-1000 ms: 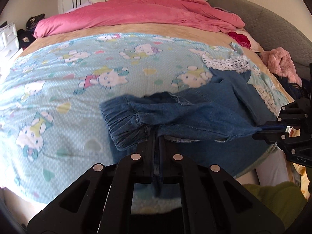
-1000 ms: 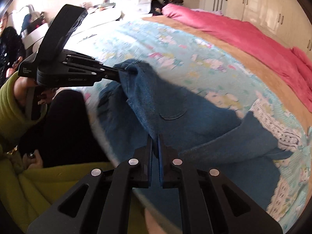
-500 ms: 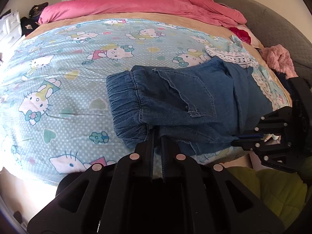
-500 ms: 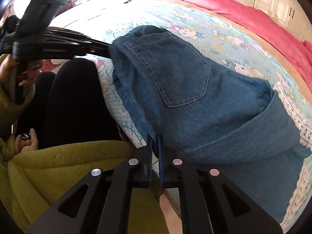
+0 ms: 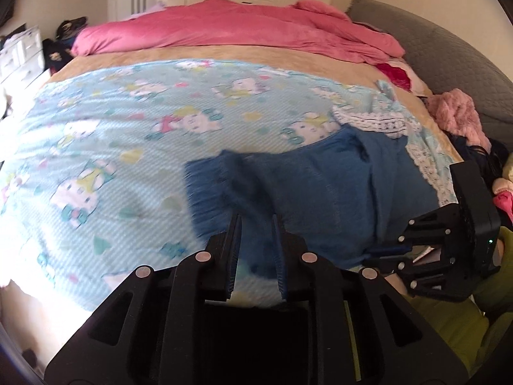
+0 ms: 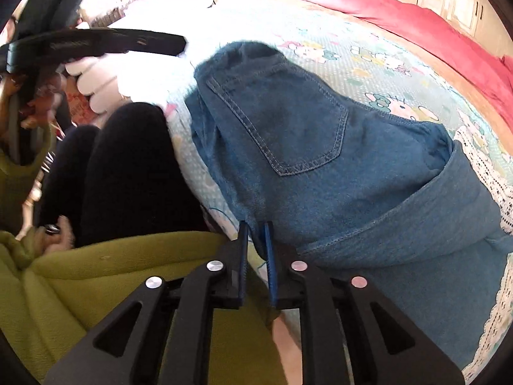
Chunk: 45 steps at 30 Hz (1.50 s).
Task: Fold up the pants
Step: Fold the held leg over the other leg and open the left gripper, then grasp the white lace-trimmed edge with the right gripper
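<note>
Both the left gripper (image 5: 256, 224) and right gripper (image 6: 255, 229) have opened, releasing the pants (image 6: 320, 147) onto the bed.

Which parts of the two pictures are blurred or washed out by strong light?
Left wrist view: the jeans and the patterned blanket are smeared by motion blur, while the left gripper stays sharp. Right wrist view: the jeans pocket stitching is fairly crisp, but the upper left near the left gripper is overexposed to white, and its outline is blurred.

Open blanket (image 5: 105, 134) left of pants (image 5: 320, 186)
</note>
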Motion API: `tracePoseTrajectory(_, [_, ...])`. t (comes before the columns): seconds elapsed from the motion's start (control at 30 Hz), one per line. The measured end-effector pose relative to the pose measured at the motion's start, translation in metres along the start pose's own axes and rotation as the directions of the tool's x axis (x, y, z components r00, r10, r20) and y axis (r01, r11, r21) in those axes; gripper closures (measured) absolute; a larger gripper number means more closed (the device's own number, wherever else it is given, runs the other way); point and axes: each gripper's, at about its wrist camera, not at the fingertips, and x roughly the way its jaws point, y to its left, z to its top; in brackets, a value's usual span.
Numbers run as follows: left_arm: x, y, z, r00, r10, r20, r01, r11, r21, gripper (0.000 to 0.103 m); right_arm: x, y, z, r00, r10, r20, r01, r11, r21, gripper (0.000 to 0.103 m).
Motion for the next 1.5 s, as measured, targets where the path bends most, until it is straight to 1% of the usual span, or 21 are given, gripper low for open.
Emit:
tracePoseTrajectory(0.1, [0.02,-0.019,0.009,1.0,-0.02,-0.022,0.021,0.999,0.044,0.091,-0.021,-0.002,0.004,0.998,0.021,0.057,-0.022,1.0,0.015,0.091])
tracePoseTrajectory(0.2, [0.049,-0.026,0.004,0.996,0.035,-0.079,-0.029,0.997,0.078,0.091,-0.034,-0.01,0.009,0.993,-0.011,0.113,0.006,0.999,0.044,0.082])
tracePoseTrajectory(0.27, [0.067,-0.023,-0.007,0.989,0.066,-0.131,-0.056,0.996,0.074,0.091,-0.029,-0.019,0.012,0.993,-0.033,0.114,0.023,0.996,0.082,0.079])
tracePoseTrajectory(0.33, [0.074,-0.018,-0.016,0.987,0.057,-0.148,-0.049,0.997,0.057,0.091,-0.018,-0.024,0.011,0.995,-0.042,0.089,0.032,0.994,0.108,0.078])
tracePoseTrajectory(0.4, [0.075,-0.014,-0.021,0.988,0.042,-0.148,-0.037,0.999,0.036,0.091,0.001,-0.026,0.012,0.998,-0.05,0.038,0.044,0.99,0.134,0.075])
tracePoseTrajectory(0.5, [0.075,-0.009,-0.023,0.989,0.024,-0.146,-0.022,1.0,0.019,0.091,0.023,-0.032,0.005,0.997,-0.062,-0.055,0.071,0.981,0.179,0.074])
tracePoseTrajectory(0.63, [0.077,-0.009,-0.023,0.989,0.024,-0.143,-0.023,1.0,0.012,0.091,0.018,-0.033,0.006,0.998,-0.051,-0.037,0.057,0.982,0.182,0.073])
tracePoseTrajectory(0.7, [0.076,-0.01,-0.02,0.99,0.027,-0.137,-0.027,1.0,0.005,0.091,0.007,-0.034,0.008,0.998,-0.068,-0.009,0.069,0.981,0.182,0.073])
tracePoseTrajectory(0.73, [0.072,-0.012,-0.018,0.992,0.028,-0.126,-0.028,1.0,0.004,0.091,-0.002,-0.035,0.01,0.997,-0.078,0.026,0.072,0.981,0.181,0.072])
tracePoseTrajectory(0.77, [0.069,-0.014,-0.016,0.993,0.028,-0.115,-0.027,1.0,0.009,0.091,-0.013,-0.037,0.013,0.994,-0.089,0.059,0.077,0.979,0.186,0.069])
tracePoseTrajectory(0.8, [0.066,-0.016,-0.014,0.994,0.029,-0.105,-0.028,1.0,0.014,0.09,-0.019,-0.04,0.016,0.992,-0.101,0.078,0.084,0.978,0.192,0.062])
tracePoseTrajectory(0.83, [0.061,-0.019,-0.01,0.995,0.03,-0.097,-0.029,0.999,0.019,0.089,-0.03,-0.045,0.019,0.987,-0.124,0.103,0.101,0.974,0.202,0.059])
tracePoseTrajectory(0.9, [0.056,-0.024,-0.006,0.996,0.027,-0.088,-0.025,0.999,0.026,0.08,-0.048,-0.057,0.021,0.976,-0.168,0.136,0.135,0.965,0.226,0.056])
tracePoseTrajectory(0.97, [0.05,-0.031,0.0,0.997,0.018,-0.072,-0.016,0.999,0.036,0.076,-0.061,-0.073,0.022,0.961,-0.23,0.154,0.183,0.945,0.272,0.047])
tracePoseTrajectory(1.03, [0.047,-0.037,0.006,0.998,0.006,-0.063,-0.003,0.999,0.041,0.07,-0.07,-0.088,0.02,0.949,-0.269,0.161,0.208,0.925,0.316,0.045])
tracePoseTrajectory(1.1, [0.045,-0.046,0.012,0.998,-0.015,-0.06,0.019,0.999,0.051,0.065,-0.082,-0.108,0.016,0.934,-0.318,0.161,0.241,0.896,0.372,0.036])
tracePoseTrajectory(1.13, [0.046,-0.051,0.015,0.998,-0.022,-0.06,0.026,0.998,0.059,0.064,-0.083,-0.113,0.015,0.93,-0.33,0.162,0.248,0.888,0.386,0.035])
tracePoseTrajectory(1.2, [0.046,-0.06,0.021,0.998,-0.035,-0.06,0.039,0.996,0.078,0.054,-0.092,-0.129,0.01,0.918,-0.363,0.16,0.269,0.865,0.424,0.028])
tracePoseTrajectory(1.3, [0.05,-0.074,0.031,0.997,-0.061,-0.058,0.066,0.994,0.092,0.044,-0.098,-0.154,0.007,0.905,-0.398,0.15,0.288,0.833,0.472,0.026])
tracePoseTrajectory(1.4, [0.054,-0.085,0.04,0.994,-0.09,-0.057,0.096,0.99,0.1,0.039,-0.106,-0.172,0.009,0.895,-0.421,0.145,0.298,0.809,0.507,0.022])
tracePoseTrajectory(1.5, [0.059,-0.096,0.045,0.993,-0.103,-0.058,0.109,0.988,0.112,0.037,-0.113,-0.184,0.016,0.882,-0.448,0.145,0.32,0.796,0.514,0.021])
